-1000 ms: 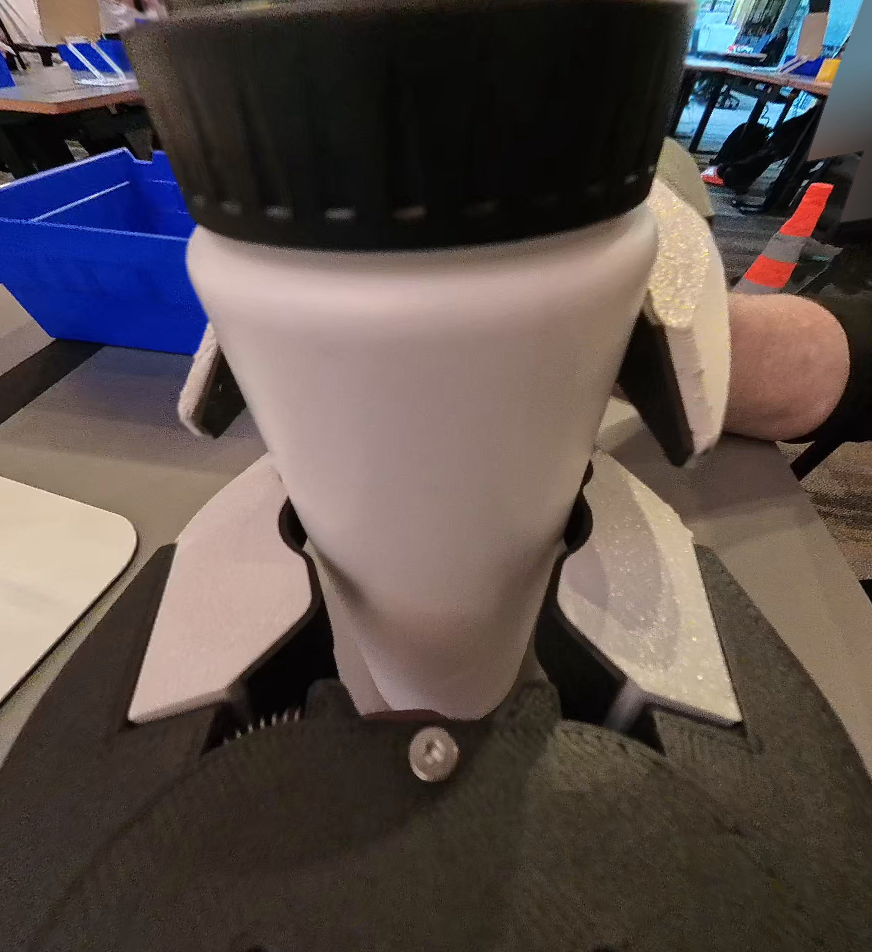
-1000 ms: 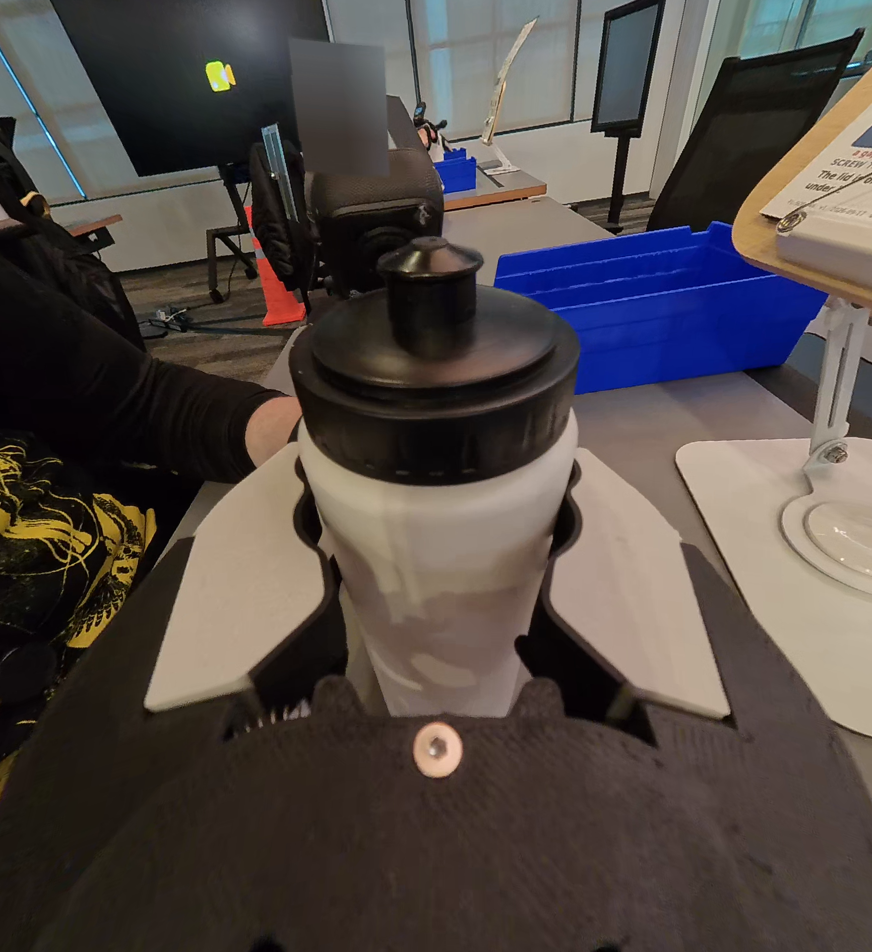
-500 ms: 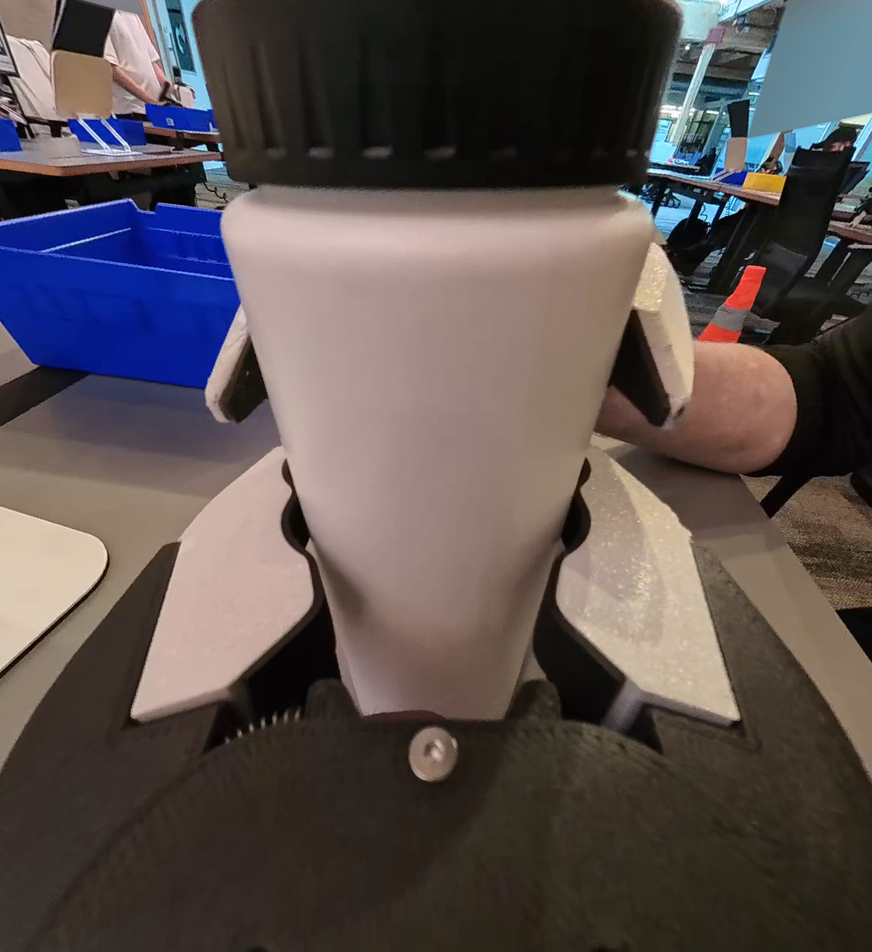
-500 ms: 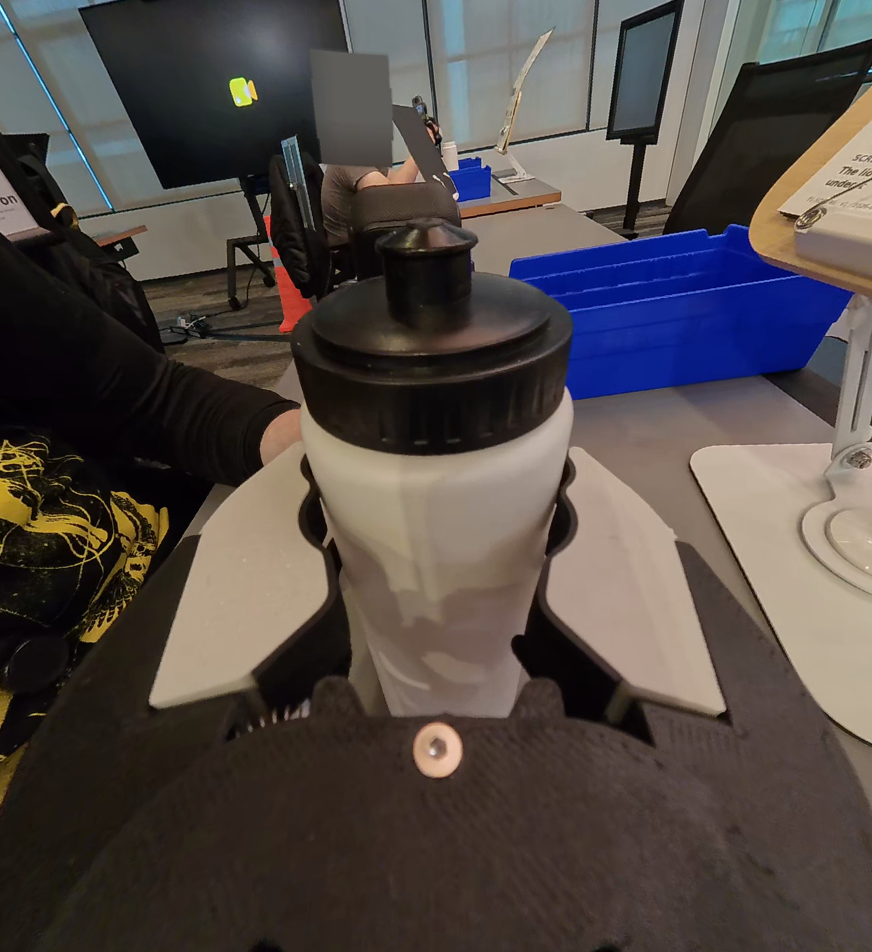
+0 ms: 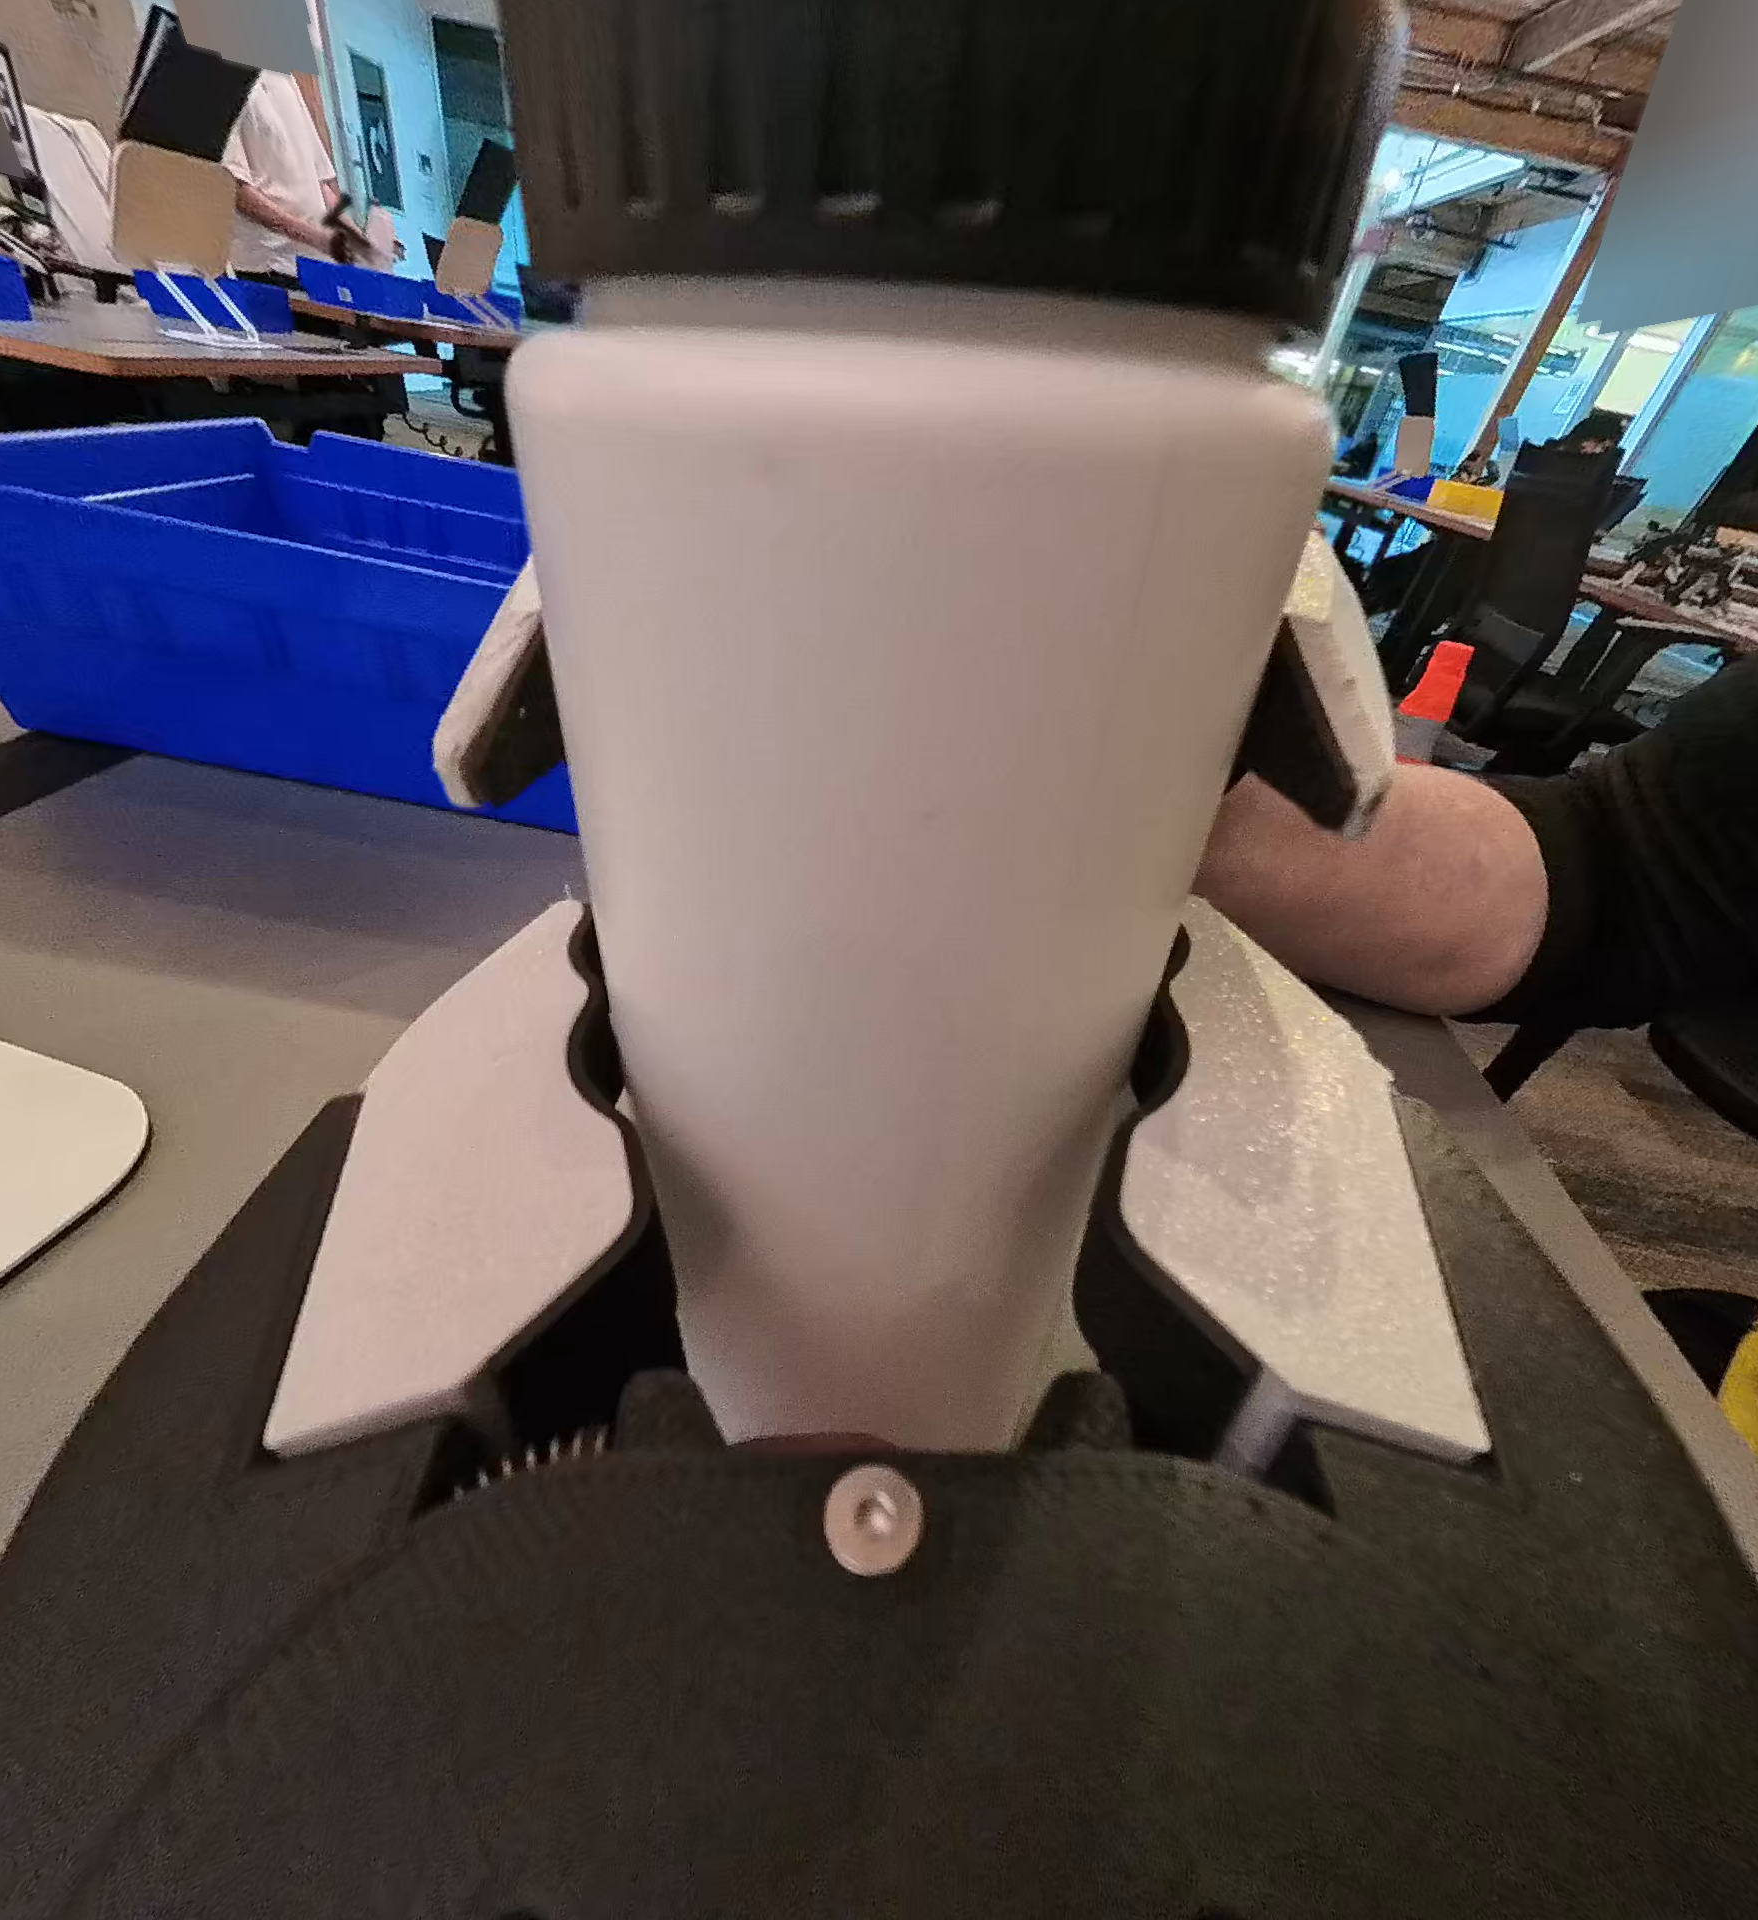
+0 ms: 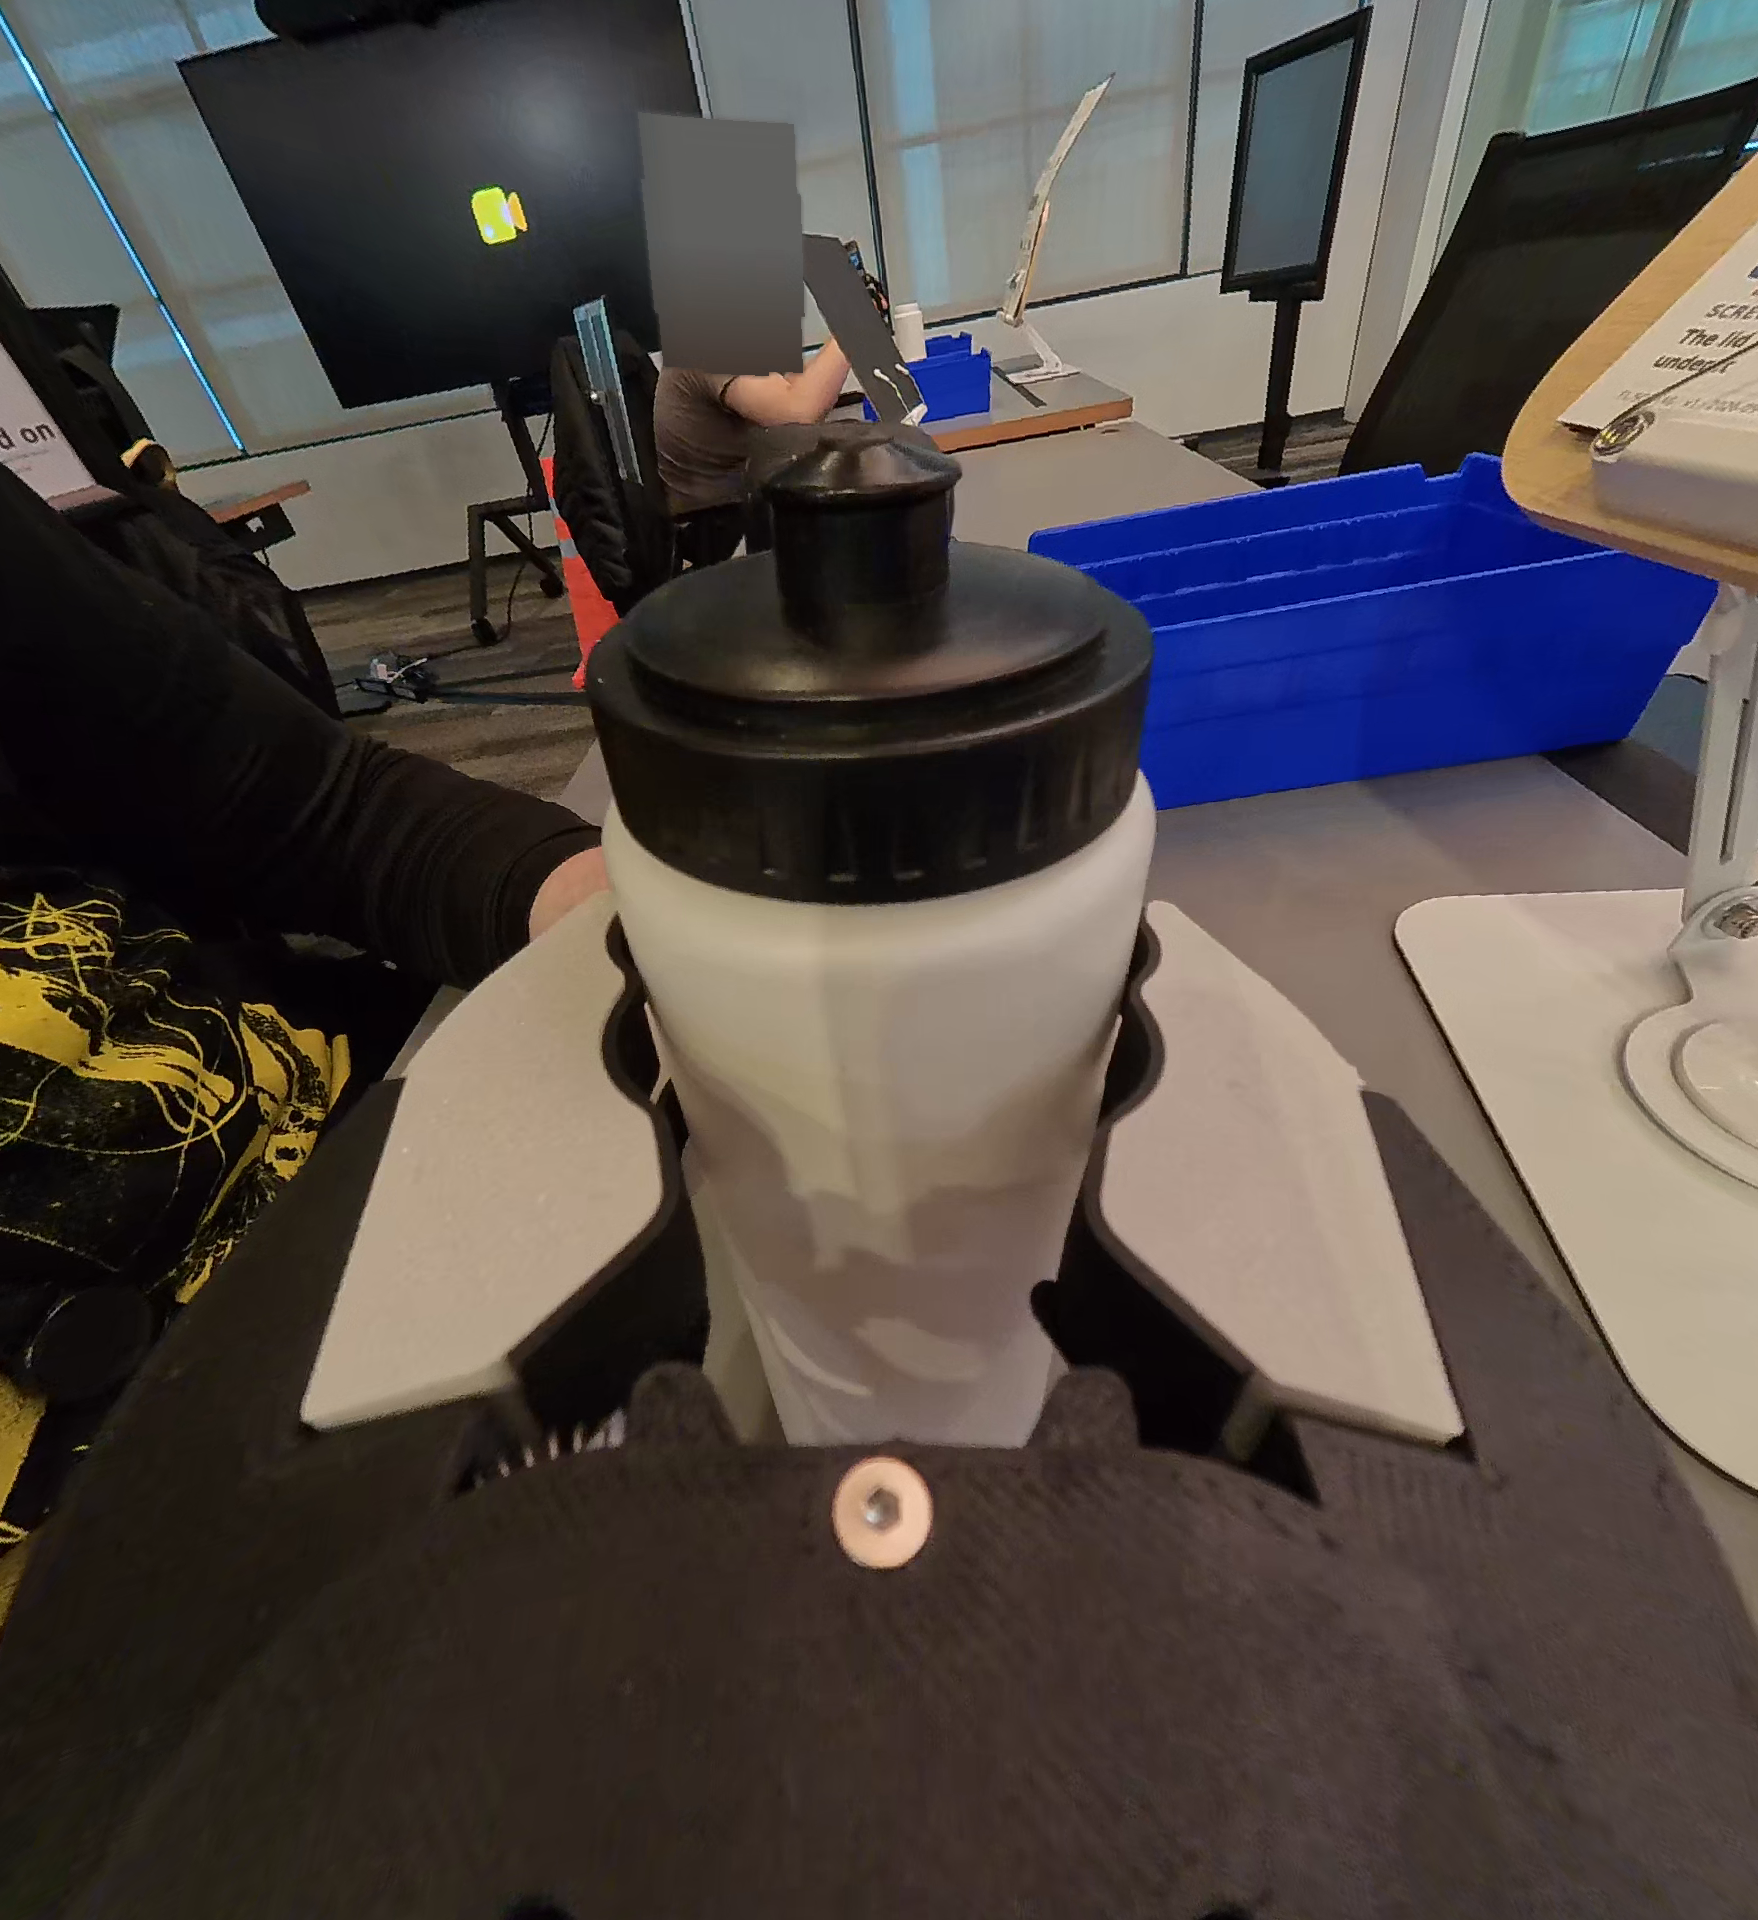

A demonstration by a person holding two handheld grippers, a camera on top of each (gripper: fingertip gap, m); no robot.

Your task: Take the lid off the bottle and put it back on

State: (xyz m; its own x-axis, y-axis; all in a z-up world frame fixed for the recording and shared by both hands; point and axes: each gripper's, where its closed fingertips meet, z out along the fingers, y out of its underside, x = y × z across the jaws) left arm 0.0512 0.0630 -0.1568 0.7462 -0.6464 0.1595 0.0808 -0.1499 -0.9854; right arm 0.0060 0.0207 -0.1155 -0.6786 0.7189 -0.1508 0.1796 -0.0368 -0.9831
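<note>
The white plastic squeeze bottle (image 6: 885,1039) is being held upright over the grey table (image 6: 1322,873), clamped at its body by both grippers from opposite sides. Left gripper (image 5: 885,997) is being kept closed on it; right gripper (image 6: 880,997) likewise. The ribbed black screw lid (image 6: 870,800) is being carried on the neck. A blue plastic bin (image 6: 1374,665) is being seen behind.
</note>
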